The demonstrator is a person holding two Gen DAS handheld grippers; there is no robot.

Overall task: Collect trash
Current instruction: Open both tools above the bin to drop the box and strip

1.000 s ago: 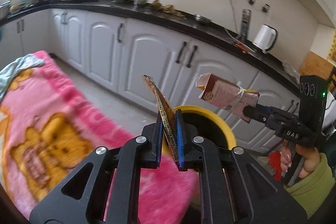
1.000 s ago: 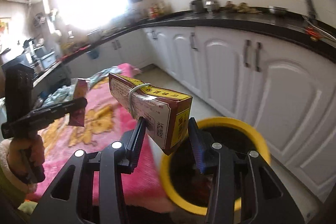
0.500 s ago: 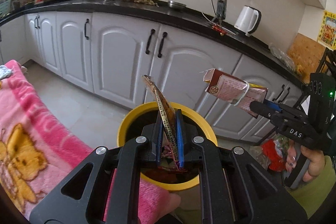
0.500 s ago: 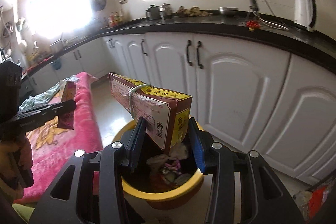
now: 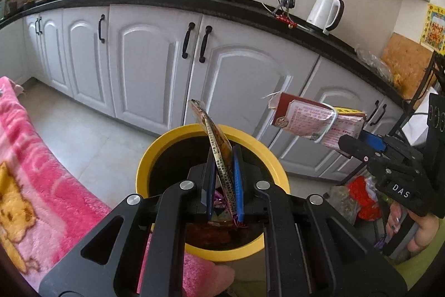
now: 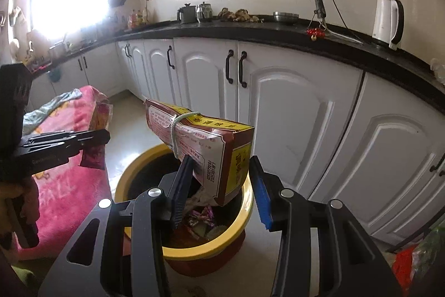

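My left gripper (image 5: 224, 183) is shut on a flat snack wrapper (image 5: 215, 141) and holds it over the yellow-rimmed trash bin (image 5: 274, 166). The bin holds several wrappers. My right gripper (image 6: 219, 183) has wide jaws, and a red and yellow carton (image 6: 205, 141) tied with string sits tilted between them, above the bin (image 6: 244, 216); its right side stands apart from the blue pad. In the left wrist view the carton (image 5: 314, 120) and right gripper (image 5: 358, 144) hang right of the bin. In the right wrist view the left gripper (image 6: 103, 137) and wrapper (image 6: 98, 135) are at left.
White kitchen cabinets (image 5: 155, 68) under a black counter (image 6: 278, 32) run behind the bin. A pink blanket (image 5: 33, 185) lies at left. A white kettle (image 5: 324, 11) stands on the counter. Red bags (image 5: 364, 196) lie on the floor at right.
Both grippers have swung from the blanket side to above the bin. The right jaws have spread wider around the carton. The left still clamps the wrapper.
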